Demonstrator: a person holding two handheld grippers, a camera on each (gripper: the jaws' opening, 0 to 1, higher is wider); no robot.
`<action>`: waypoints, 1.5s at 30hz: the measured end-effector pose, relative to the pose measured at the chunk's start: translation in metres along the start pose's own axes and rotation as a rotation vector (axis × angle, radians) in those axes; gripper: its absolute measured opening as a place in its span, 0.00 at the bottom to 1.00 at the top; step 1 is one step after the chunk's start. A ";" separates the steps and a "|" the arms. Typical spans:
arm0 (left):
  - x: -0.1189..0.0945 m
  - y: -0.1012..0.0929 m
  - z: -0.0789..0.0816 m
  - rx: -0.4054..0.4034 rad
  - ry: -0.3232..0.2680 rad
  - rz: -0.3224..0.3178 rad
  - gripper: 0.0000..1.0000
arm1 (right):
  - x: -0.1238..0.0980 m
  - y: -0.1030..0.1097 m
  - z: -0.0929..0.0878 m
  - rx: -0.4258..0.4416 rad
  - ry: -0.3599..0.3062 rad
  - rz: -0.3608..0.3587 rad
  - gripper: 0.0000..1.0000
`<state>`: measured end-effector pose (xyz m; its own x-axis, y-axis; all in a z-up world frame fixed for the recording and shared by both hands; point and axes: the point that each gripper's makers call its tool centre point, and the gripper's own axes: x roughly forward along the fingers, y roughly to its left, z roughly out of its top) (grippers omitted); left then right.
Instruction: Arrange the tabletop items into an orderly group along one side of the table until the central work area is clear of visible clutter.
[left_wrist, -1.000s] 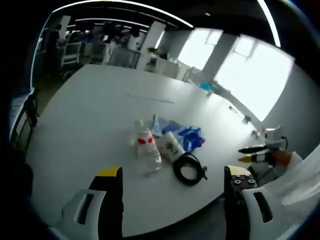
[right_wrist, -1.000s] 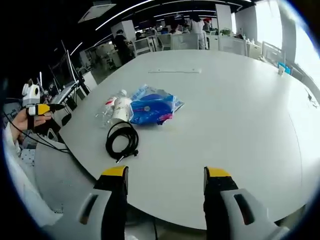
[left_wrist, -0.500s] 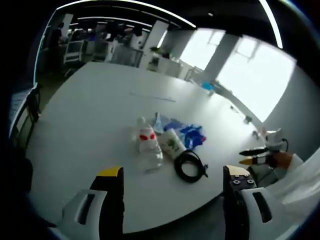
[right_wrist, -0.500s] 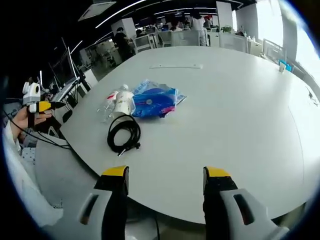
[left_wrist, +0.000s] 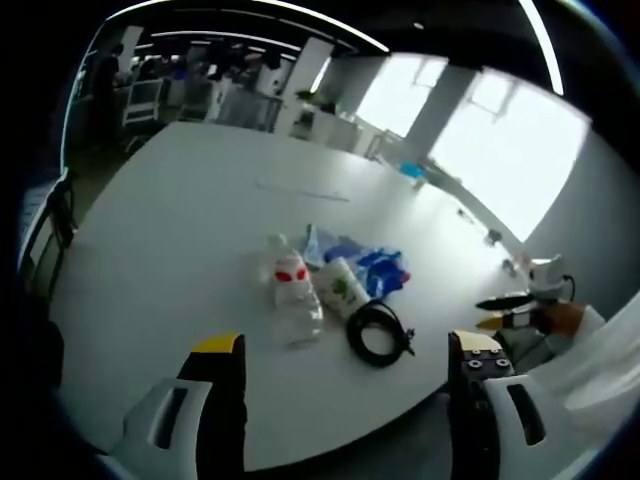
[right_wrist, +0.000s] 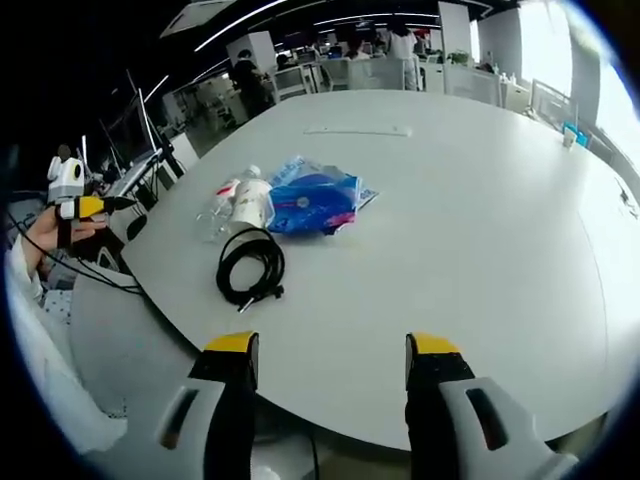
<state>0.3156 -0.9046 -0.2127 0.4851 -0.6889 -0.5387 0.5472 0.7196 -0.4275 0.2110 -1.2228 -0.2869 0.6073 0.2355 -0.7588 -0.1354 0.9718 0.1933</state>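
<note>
Little has changed over the last second: both views drifted slightly, the items stayed put, so no arranging has started. Left gripper jaws spread wide, holding nothing, hanging off the bench edge. Right gripper same: spread, empty, touching nothing. In the left gripper view the cluster sits at 12 o'clock of the jaws: clear bottle, white cup, blue bag, black cable coil. All sit close together near the bench edge.

left hand-held gripper jaws apart, right hand-held gripper likewise, both empty
</note>
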 end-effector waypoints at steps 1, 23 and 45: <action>0.000 0.000 0.000 -0.004 -0.002 0.000 0.79 | 0.000 0.000 0.000 -0.001 0.001 0.001 0.58; -0.009 0.007 -0.005 -0.019 0.001 0.014 0.79 | 0.000 0.009 -0.007 -0.007 0.016 0.004 0.57; -0.011 0.002 -0.007 0.065 0.041 -0.060 0.79 | -0.009 0.016 0.002 -0.035 -0.022 -0.048 0.57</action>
<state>0.3068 -0.8948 -0.2126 0.4223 -0.7255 -0.5434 0.6185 0.6688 -0.4124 0.2053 -1.2094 -0.2755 0.6310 0.1885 -0.7525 -0.1329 0.9820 0.1345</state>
